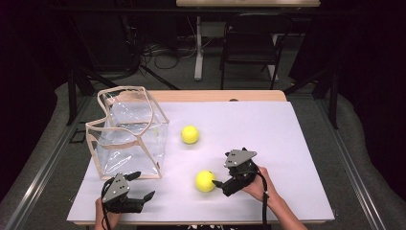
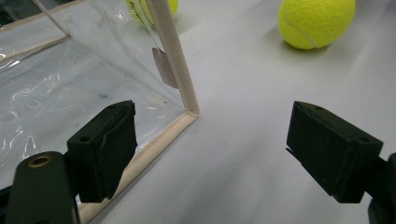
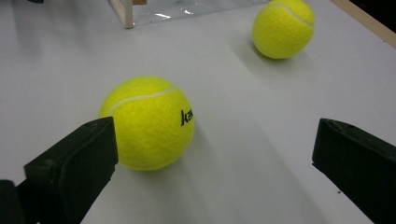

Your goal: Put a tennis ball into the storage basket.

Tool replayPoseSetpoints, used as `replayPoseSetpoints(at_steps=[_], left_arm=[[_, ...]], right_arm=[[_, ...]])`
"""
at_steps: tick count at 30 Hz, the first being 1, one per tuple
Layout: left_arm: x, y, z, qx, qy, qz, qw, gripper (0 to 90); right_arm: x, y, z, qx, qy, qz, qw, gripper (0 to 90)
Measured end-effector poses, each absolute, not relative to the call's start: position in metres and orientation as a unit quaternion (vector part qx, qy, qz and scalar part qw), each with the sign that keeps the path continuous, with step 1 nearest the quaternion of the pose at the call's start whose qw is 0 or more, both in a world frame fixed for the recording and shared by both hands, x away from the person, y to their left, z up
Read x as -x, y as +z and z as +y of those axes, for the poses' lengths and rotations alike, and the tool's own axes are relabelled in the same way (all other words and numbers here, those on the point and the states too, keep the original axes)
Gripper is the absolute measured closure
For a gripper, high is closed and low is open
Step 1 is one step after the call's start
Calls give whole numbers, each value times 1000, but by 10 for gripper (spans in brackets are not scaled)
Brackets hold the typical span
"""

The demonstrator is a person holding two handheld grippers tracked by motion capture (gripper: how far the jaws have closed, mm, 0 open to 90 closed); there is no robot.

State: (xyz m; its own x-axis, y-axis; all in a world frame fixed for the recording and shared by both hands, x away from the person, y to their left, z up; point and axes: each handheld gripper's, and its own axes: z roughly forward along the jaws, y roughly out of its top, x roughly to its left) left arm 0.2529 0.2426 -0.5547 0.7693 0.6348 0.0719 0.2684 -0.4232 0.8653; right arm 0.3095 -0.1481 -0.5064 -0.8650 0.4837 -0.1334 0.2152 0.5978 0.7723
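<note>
Right gripper (image 1: 221,182) at the near tennis ball (image 1: 205,181) on the table (image 1: 268,139) — jaws wide open, ungripped. Left gripper (image 1: 142,184) beside the clear bag (image 1: 129,136) — jaws open, empty.

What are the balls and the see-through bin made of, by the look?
Balls: fuzzy yellow felt with a pale curved seam and a black print, so likely tennis balls. Bin: clear, glossy, wrinkled film, probably soft plastic, with glare streaks; its edges are matte beige strips, fabric or wood, hard to tell.
</note>
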Motion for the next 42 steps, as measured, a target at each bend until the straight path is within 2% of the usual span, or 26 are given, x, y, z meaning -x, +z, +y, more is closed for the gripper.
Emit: replayPoseSetpoints(at_steps=[42], left_arm=[[-254,-555,242,-820,197,276,461,159]], right_arm=[[-314,-522,-117,-177,387,896,125,0]])
